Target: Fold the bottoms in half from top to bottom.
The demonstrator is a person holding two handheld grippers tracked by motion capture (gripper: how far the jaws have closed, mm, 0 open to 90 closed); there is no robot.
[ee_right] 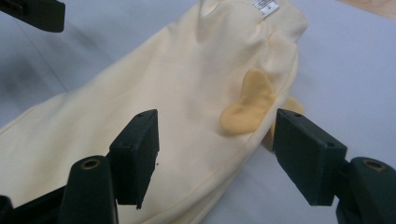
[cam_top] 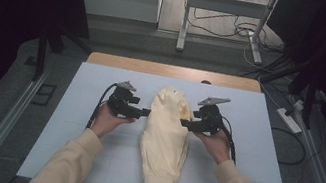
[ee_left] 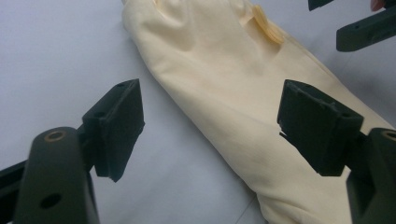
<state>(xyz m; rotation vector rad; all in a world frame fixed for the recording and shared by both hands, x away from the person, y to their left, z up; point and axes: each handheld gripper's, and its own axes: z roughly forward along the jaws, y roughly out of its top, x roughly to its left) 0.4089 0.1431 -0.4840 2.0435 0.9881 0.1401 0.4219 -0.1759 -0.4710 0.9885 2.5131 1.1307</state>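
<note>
White sheeting covers the bench (cam_top: 88, 159), where a folded cream garment (cam_top: 166, 138) lies lengthwise between the left hand-held gripper (cam_top: 146, 112) and right hand-held gripper (cam_top: 184, 122), both released and empty, so a shallow pinch could catch one layer and undo the fold.

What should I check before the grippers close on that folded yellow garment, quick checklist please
1. Left gripper open, nothing between its pads: ok.
2. Right gripper open, nothing between its pads: ok.
3. Yellow garment lies folded lengthwise on the white mat, between the two grippers: ok.
4. Grippers point at opposite long edges of the garment: ok.
5. Darker yellow tab sits loose near the right gripper's reach and might snag: not ok.
6. Whether either fingertip already touches the fabric: cannot tell.
</note>
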